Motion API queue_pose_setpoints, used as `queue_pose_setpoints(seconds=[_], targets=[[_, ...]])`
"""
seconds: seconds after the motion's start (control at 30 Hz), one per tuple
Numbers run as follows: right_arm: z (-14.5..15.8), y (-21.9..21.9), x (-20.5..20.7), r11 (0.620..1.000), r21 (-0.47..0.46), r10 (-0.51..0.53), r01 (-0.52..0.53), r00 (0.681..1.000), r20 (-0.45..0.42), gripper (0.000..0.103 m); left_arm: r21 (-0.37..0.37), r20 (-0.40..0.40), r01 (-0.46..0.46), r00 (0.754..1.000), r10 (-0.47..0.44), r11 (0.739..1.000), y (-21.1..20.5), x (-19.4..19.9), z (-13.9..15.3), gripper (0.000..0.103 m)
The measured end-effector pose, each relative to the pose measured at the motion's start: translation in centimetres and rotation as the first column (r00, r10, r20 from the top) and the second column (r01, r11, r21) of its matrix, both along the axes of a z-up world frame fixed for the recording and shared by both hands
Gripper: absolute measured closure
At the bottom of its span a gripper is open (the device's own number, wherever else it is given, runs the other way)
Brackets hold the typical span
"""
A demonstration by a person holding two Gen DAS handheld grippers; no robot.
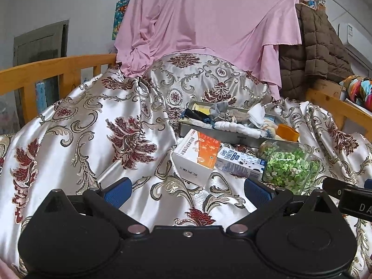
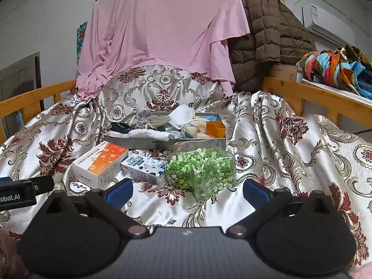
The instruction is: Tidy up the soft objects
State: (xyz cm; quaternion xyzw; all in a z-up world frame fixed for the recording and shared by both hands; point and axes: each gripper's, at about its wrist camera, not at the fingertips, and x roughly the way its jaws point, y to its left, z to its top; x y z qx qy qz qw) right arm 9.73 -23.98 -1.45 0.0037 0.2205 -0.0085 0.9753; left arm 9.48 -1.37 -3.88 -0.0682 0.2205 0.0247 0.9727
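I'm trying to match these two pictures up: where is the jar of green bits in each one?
Left wrist: the jar lies right of centre, beside the milk carton.
Right wrist: the jar lies near the centre, right of the carton.
Shared landmark: the grey tray behind it.

Jar (image 2: 201, 171), milk carton (image 2: 144, 166), box (image 2: 100, 162)

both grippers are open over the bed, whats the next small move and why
Probably ease the right gripper forward over the clear jar of green bits toward the grey tray of soft cloths: both grippers are open and empty, and the white rolled cloth lies near the tray's front edge.
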Motion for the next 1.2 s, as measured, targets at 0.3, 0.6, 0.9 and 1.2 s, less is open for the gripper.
queue_pose_setpoints(seconds=[0.3, 0.6, 0.9, 1.2], targets=[[-0.35, 0.0, 0.51, 1.0, 0.0, -0.021, 0.021, 1.0, -0.011, 0.0, 0.008, 0.005, 0.004, 1.0, -0.004, 1.0, -0.18, 0.08, -0.18, 0.001], [-0.38, -0.08, 0.62, 1.0, 0.0, -0.022, 0.022, 1.0, -0.01, 0.0, 0.01, 0.003, 0.004, 1.0, -0.004, 1.0, -0.16, 0.08, -0.19, 0.001], [-0.38, -0.13, 0.62, 1.0, -0.002, -0.024, 0.023, 1.0, -0.011, 0.0, 0.01, 0.003, 0.003, 1.0, -0.003, 1.0, -0.15, 0.11, -0.22, 0.001], [-0.39, -0.14, 0.61, 1.0, -0.003, -0.024, 0.024, 1.0, -0.011, 0.0, 0.01, 0.002, 0.002, 1.0, -0.002, 1.0, -0.11, 0.13, -0.22, 0.001]])
